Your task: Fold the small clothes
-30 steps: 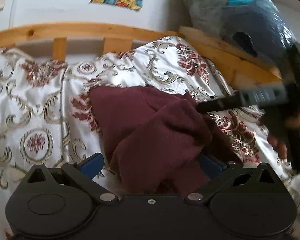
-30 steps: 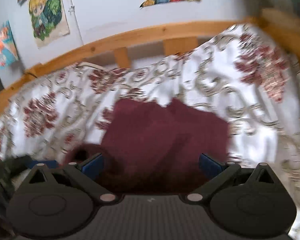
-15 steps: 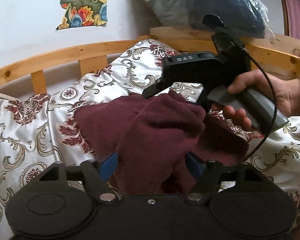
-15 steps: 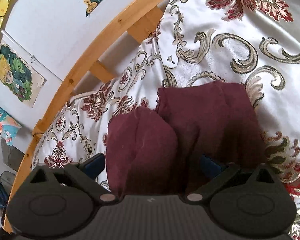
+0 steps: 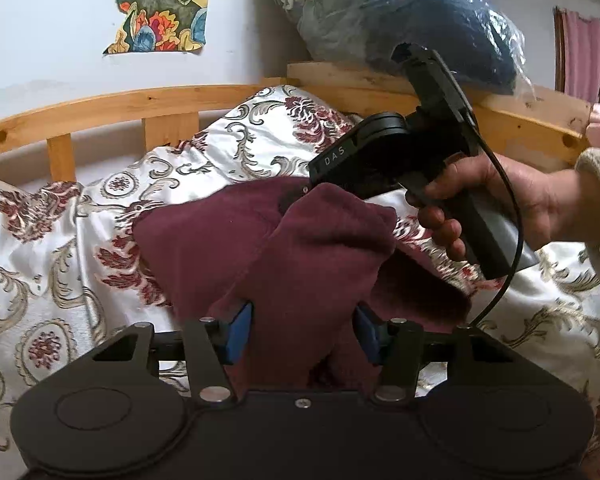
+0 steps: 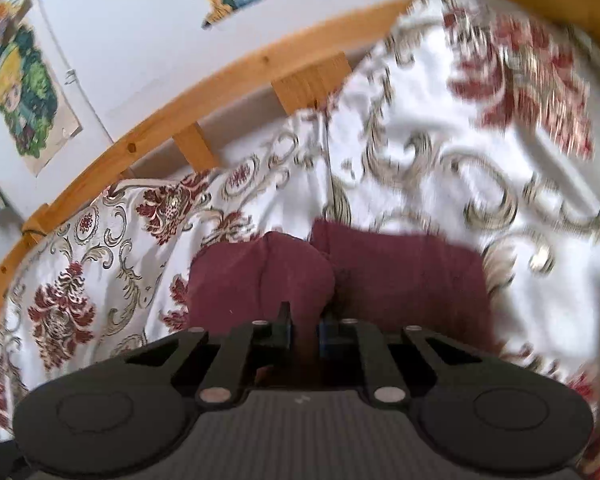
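Observation:
A small maroon garment (image 5: 284, 256) lies bunched on a white bedspread with red and gold flowers (image 5: 52, 240). My left gripper (image 5: 302, 332) has its blue pads closed in on a thick fold of the garment at its near edge. My right gripper (image 6: 305, 330) is nearly closed and pinches a fold of the same maroon garment (image 6: 400, 276). In the left wrist view the right gripper's black body (image 5: 400, 152), held by a hand, reaches onto the garment's far side.
A wooden bed rail (image 5: 100, 112) runs along the far side, with a white wall and colourful posters (image 5: 160, 4) behind. A plastic-wrapped bundle of dark and blue bedding (image 5: 420, 12) sits on the rail at the right. A pink curtain (image 5: 588, 56) hangs far right.
Both grippers have closed: the left from wide open onto a fold of the garment, the right from wide open to a tight pinch. The right gripper swung onto the garment's far side.

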Motion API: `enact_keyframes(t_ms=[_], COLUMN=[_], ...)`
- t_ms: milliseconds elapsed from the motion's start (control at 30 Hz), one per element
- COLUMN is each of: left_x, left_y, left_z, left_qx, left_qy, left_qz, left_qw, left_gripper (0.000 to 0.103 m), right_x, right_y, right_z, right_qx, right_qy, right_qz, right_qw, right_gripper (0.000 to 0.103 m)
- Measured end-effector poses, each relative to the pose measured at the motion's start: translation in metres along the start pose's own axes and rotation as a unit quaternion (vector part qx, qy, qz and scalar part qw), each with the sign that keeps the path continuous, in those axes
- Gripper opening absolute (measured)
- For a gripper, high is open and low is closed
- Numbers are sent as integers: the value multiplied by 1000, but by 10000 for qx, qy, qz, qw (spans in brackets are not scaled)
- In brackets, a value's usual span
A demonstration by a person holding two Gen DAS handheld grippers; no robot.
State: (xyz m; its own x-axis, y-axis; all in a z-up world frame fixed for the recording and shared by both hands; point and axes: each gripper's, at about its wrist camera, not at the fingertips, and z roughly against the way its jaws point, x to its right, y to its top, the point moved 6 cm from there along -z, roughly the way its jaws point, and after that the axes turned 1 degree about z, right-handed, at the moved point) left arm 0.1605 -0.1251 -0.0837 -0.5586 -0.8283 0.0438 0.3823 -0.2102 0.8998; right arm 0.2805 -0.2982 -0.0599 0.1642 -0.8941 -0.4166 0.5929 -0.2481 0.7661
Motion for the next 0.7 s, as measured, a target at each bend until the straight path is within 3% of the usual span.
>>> enact_keyframes(t_ms=[233, 700], left_x=[11, 34], left_y=[10, 2], left_z=[-5, -4], left_qx=[106, -75], left_qy=[-430, -819], left_qz=[449, 217], left_qw=[9980, 9964], left_gripper=[56, 55], right_x=[3, 55], right_y=[8, -29], right_z=[35, 42], right_qx=[439, 354], right_qy=[-417, -674], right_qz=[566, 64], right_qw=[9966, 9971], right_gripper=[13, 13])
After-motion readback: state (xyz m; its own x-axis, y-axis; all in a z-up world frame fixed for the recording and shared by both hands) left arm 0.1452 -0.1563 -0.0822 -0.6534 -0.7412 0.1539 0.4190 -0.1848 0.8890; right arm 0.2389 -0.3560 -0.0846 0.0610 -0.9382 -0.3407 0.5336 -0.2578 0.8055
